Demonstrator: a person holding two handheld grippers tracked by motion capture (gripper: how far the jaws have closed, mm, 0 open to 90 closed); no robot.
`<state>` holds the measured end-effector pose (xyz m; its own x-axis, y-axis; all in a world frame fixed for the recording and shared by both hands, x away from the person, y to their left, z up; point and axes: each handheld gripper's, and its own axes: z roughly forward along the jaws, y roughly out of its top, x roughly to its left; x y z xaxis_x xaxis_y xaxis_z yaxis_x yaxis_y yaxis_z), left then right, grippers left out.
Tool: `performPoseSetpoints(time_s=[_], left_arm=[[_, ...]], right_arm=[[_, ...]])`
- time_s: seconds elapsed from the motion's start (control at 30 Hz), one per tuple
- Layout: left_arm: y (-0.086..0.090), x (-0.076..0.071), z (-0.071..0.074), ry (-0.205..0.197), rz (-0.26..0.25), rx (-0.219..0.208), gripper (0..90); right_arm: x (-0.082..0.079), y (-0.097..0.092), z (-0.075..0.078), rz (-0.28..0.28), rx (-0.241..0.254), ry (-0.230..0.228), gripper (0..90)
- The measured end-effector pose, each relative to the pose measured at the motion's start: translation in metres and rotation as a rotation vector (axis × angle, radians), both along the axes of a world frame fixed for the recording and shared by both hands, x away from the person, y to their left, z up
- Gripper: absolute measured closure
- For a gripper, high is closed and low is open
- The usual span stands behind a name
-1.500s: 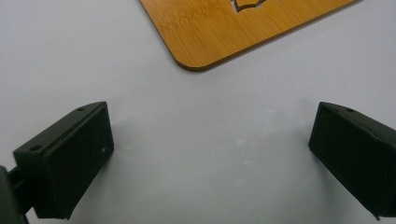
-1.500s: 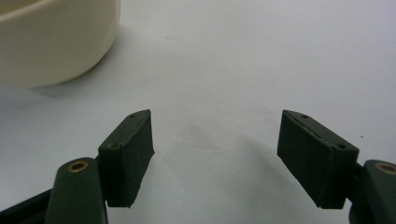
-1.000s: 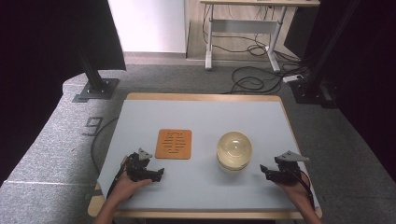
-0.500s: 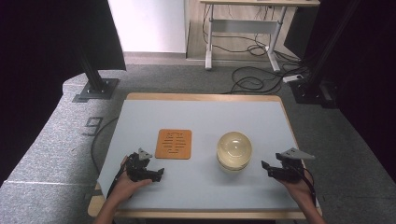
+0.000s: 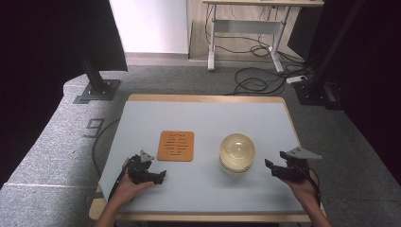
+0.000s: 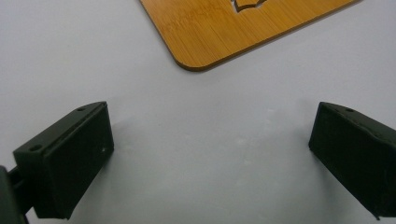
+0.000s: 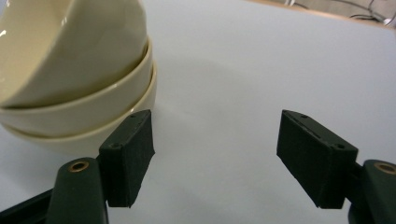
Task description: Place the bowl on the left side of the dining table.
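A stack of cream bowls stands right of the table's middle; the right gripper view shows three nested bowls at its upper left. An orange wooden trivet with cut slots lies left of the bowls, and its rounded corner tops the left gripper view. My left gripper rests low at the front left, below the trivet, open with bare table between its jaws. My right gripper hovers at the front right beside the bowls, open and holding nothing.
The pale blue table top has a wooden rim. Grey carpet surrounds it. Black stand bases sit at the back left and back right. A desk frame with loose cables stands beyond the far edge.
My right gripper has risen slightly off the table beside the bowls. The left gripper, the bowls and the trivet have stayed in place.
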<state>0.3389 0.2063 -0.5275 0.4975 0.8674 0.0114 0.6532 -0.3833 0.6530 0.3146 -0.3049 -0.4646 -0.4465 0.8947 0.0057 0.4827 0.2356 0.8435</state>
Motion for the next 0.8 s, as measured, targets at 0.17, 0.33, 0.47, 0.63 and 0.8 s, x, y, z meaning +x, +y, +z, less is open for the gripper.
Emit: performPoseSetpoints(time_s=[0.17, 0.33, 0.47, 0.63, 0.8], left_arm=[[0.0, 0.0, 0.0, 0.003, 0.0, -0.001, 0.1], [0.0, 0.0, 0.0, 0.001, 0.0, 0.0, 0.1], [0.0, 0.0, 0.0, 0.001, 0.0, 0.0, 0.1], [0.0, 0.0, 0.0, 0.002, 0.0, 0.0, 0.1], [0.0, 0.0, 0.0, 0.001, 0.0, 0.0, 0.1]], right_arm=[[0.001, 0.005, 0.012, 0.008, 0.001, -0.013, 27.6], [0.004, 0.01, 0.014, 0.0, -0.006, -0.003, 28.4], [0.007, 0.014, 0.017, -0.002, 0.014, -0.003, 28.7], [0.009, 0.018, 0.025, 0.021, 0.039, -0.007, 29.2], [0.011, 0.024, 0.033, 0.027, 0.043, -0.024, 29.8]])
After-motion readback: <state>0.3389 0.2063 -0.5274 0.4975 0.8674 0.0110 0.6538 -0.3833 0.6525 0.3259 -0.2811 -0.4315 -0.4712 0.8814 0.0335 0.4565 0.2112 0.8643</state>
